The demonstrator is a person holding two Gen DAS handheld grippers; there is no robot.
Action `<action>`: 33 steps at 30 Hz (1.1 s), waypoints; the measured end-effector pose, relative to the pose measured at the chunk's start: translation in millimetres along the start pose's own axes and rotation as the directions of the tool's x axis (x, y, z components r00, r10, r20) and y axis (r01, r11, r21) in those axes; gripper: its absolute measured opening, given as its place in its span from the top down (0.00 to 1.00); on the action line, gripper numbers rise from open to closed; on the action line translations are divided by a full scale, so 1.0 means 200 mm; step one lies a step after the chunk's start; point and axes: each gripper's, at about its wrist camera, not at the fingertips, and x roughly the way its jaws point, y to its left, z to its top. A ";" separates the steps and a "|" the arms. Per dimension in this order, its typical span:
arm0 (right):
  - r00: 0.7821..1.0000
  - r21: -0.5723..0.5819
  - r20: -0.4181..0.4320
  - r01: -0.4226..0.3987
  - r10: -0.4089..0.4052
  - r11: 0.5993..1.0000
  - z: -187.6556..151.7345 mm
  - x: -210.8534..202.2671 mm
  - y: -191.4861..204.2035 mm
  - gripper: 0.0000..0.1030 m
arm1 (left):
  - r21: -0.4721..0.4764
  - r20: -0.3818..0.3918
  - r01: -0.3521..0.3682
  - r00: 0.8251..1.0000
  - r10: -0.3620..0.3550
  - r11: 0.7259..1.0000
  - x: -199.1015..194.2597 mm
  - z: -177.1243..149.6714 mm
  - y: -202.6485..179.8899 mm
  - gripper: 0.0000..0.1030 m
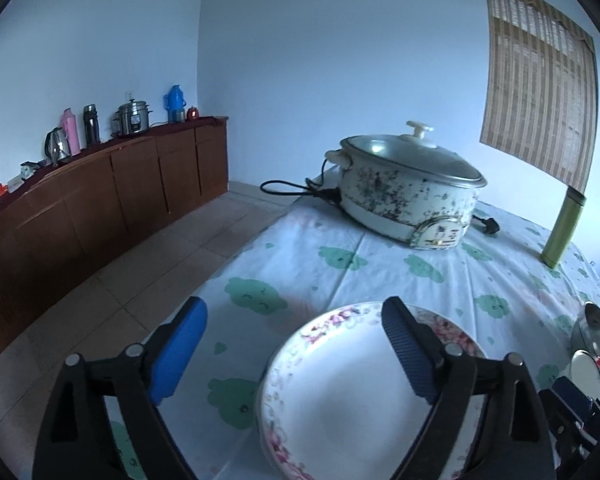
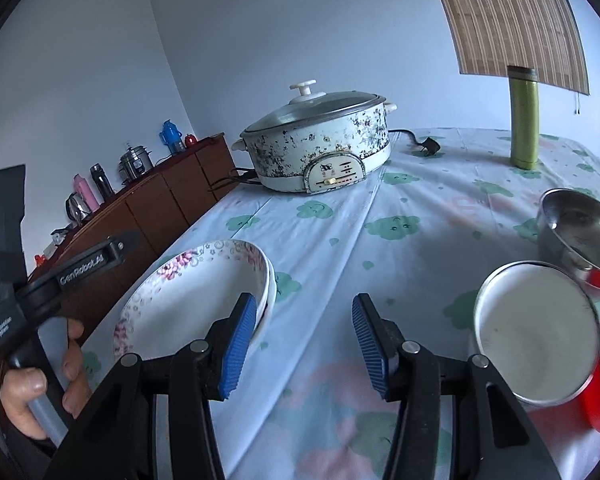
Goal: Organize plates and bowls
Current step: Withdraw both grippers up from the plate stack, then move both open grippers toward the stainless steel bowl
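A stack of white plates with pink flower rims (image 1: pixel 332 392) sits near the table's left edge; it also shows in the right wrist view (image 2: pixel 188 304). My left gripper (image 1: pixel 292 344) is open, its right finger over the top plate and its left finger off to the plate's left side. My right gripper (image 2: pixel 304 344) is open and empty over the tablecloth, just right of the plates. A red bowl with a steel rim and white inside (image 2: pixel 536 336) stands at the right, with a steel bowl (image 2: pixel 580 232) behind it.
A speckled electric pot with a glass lid (image 2: pixel 316 148) and its cord stand at the back of the table. A green flask (image 2: pixel 523 120) stands at the back right. A wooden sideboard (image 1: pixel 100 200) with flasks and kettles lines the left wall.
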 end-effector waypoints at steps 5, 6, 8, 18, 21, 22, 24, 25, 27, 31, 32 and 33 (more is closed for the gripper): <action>1.000 -0.020 0.002 -0.005 0.005 1.000 -0.03 -0.07 -0.02 0.49 | -0.006 0.038 0.012 0.999 -0.012 1.000 -0.07 -0.02 -0.03 0.06; 1.000 -0.021 0.001 -0.008 0.008 1.000 -0.04 -0.09 -0.03 0.49 | -0.006 0.046 0.016 0.999 -0.015 1.000 -0.08 -0.03 -0.04 0.06; 1.000 -0.031 0.005 -0.013 0.013 0.999 -0.05 -0.13 -0.04 0.49 | -0.001 0.069 0.022 0.997 -0.022 1.000 -0.11 -0.04 -0.05 0.06; 1.000 -0.030 0.021 -0.004 0.004 1.000 -0.08 -0.28 -0.21 0.48 | 0.059 0.094 0.078 0.992 -0.083 0.995 -0.23 -0.13 -0.22 0.00; 1.000 -0.011 0.012 0.007 -0.007 1.000 -0.08 -0.30 -0.26 0.48 | 0.069 0.085 0.095 0.991 -0.100 0.993 -0.26 -0.16 -0.27 0.00; 1.000 -0.007 0.013 0.016 -0.016 1.000 -0.08 -0.31 -0.28 0.48 | 0.068 0.083 0.103 0.991 -0.109 0.992 -0.27 -0.17 -0.29 0.00; 0.999 -0.014 0.014 0.039 -0.039 0.999 -0.08 -0.32 -0.30 0.48 | 0.068 0.077 0.120 0.989 -0.125 0.990 -0.29 -0.18 -0.33 0.00; 0.998 -0.019 0.016 0.061 -0.061 0.998 -0.08 -0.33 -0.31 0.48 | 0.067 0.070 0.126 0.989 -0.131 0.990 -0.29 -0.18 -0.35 0.00; 0.996 -0.026 0.022 0.091 -0.090 0.996 -0.08 -0.34 -0.32 0.48 | 0.069 0.055 0.145 0.987 -0.149 0.987 -0.29 -0.20 -0.39 0.00; 0.990 -0.030 0.048 0.132 -0.131 0.991 -0.08 -0.39 -0.38 0.48 | 0.093 0.054 0.166 0.984 -0.172 0.982 -0.34 -0.22 -0.49 0.00; 0.989 -0.034 0.059 0.140 -0.138 0.990 -0.08 -0.40 -0.39 0.48 | 0.099 0.055 0.172 0.982 -0.178 0.980 -0.35 -0.22 -0.51 0.00; 0.987 -0.036 0.068 0.145 -0.143 0.989 -0.08 -0.42 -0.40 0.48 | 0.108 0.054 0.181 0.981 -0.187 0.978 -0.36 -0.23 -0.53 0.00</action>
